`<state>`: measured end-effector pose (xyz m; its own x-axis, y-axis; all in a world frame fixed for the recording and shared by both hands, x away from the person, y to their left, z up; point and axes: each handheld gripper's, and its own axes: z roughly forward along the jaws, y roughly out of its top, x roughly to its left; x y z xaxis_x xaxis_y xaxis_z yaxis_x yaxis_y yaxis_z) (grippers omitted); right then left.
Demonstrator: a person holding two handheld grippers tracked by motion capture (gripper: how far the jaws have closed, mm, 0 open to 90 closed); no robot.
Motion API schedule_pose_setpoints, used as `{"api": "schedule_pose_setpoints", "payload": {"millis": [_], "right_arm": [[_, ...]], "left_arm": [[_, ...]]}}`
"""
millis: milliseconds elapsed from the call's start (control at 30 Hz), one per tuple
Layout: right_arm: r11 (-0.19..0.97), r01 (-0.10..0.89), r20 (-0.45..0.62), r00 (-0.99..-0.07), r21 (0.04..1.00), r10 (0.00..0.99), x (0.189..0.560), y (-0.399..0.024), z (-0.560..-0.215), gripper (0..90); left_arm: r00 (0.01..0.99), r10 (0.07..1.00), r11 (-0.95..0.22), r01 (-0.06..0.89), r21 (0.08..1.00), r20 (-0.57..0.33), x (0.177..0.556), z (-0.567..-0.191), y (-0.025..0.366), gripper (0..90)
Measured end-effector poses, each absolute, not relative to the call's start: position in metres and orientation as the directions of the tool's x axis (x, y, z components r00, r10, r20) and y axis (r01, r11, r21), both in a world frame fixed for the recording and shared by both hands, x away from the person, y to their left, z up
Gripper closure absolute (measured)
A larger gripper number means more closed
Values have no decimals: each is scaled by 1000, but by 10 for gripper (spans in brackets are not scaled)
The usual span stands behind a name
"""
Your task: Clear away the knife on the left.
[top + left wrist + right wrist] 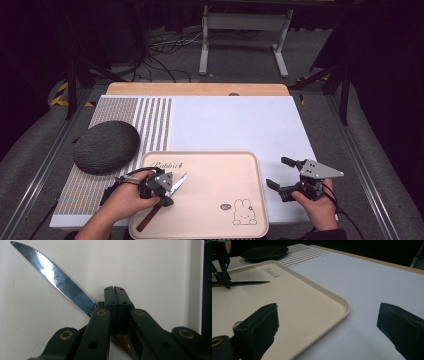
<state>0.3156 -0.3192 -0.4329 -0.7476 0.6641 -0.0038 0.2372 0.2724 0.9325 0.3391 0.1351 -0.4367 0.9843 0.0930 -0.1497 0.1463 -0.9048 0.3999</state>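
Note:
A serrated knife (176, 183) with a brown handle lies at an angle on the left part of the beige tray (225, 165). Its blade (57, 280) points away from the person. My left gripper (167, 192) is shut, its closed jaws lying across the knife where blade meets handle. The blade's flat side faces the camera and passes under the fingers (100, 322), so I cannot tell if it is pinched. My right gripper (277, 172) stands open over the white mat just right of the tray, with nothing between its pads (262, 322). The knife (249, 283) and left gripper (223, 277) show far off.
A dark grey oval plate (106, 146) sits on the striped mat (150, 120) left of the tray. The white mat (240, 125) stretches behind and to the right. A rabbit drawing (244, 212) marks the tray's near right corner. The wooden table edge (200, 89) runs along the back.

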Motion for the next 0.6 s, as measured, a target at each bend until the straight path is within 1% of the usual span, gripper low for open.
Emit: {"api": "schedule_pose_setpoints", "payload": {"millis": [600], "right_arm": [[278, 241, -4, -749, 930, 662, 316, -319, -433, 46]], "left_arm": [[971, 176, -884, 229, 406, -164, 347, -438, 155, 897]]}}
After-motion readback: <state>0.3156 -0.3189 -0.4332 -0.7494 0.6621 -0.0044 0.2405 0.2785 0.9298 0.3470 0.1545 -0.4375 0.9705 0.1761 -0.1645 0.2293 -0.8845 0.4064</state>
